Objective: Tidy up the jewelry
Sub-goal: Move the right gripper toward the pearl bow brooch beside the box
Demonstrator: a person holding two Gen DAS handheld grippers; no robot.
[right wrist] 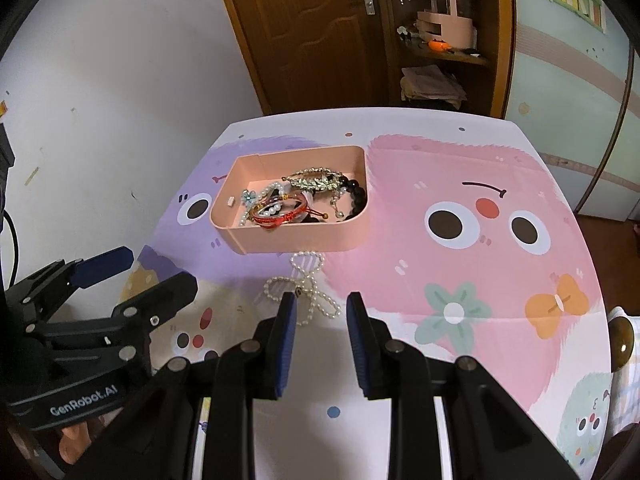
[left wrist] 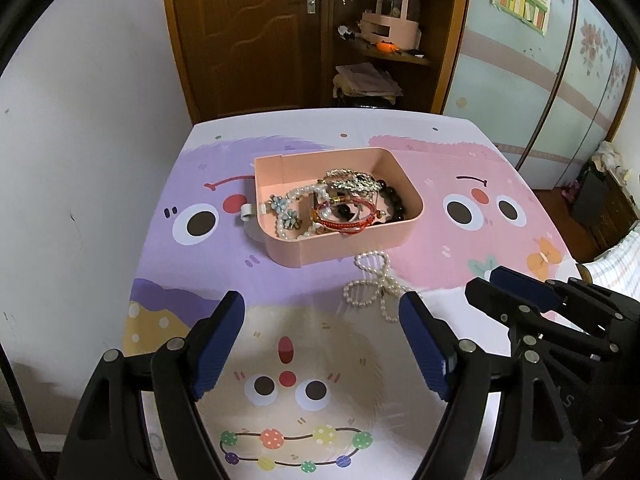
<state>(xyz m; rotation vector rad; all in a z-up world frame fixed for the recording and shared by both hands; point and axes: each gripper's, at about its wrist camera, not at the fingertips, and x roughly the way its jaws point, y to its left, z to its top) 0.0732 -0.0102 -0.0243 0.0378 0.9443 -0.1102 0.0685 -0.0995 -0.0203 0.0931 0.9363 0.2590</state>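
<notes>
Pearl strand on the cloth, and that's the one to watch: the pearl necklace (left wrist: 374,286) lies looped on the cartoon tablecloth (left wrist: 280,288), just ahead of the right gripper (right wrist: 321,300) at its 12 o'clock, trailing toward the left finger's tip. Those jaws stand parted, a moderate gap, nothing between them. From the left wrist view, the left gripper (left wrist: 322,300) is spread wide and empty, the strand up at about 1 o'clock, close by its right fingertip.

One pink tray (left wrist: 352,246) sits beyond the necklace, its near wall just beside the top loop. Inside, a tangle: one red bracelet (left wrist: 347,216), one dark bead bracelet (left wrist: 394,200), one gold chain piece (left wrist: 352,180), white pearl strands and small blue flowers, too knotted to count.

Two grippers, both low over the table and pointing toward the tray, side by side.
</notes>
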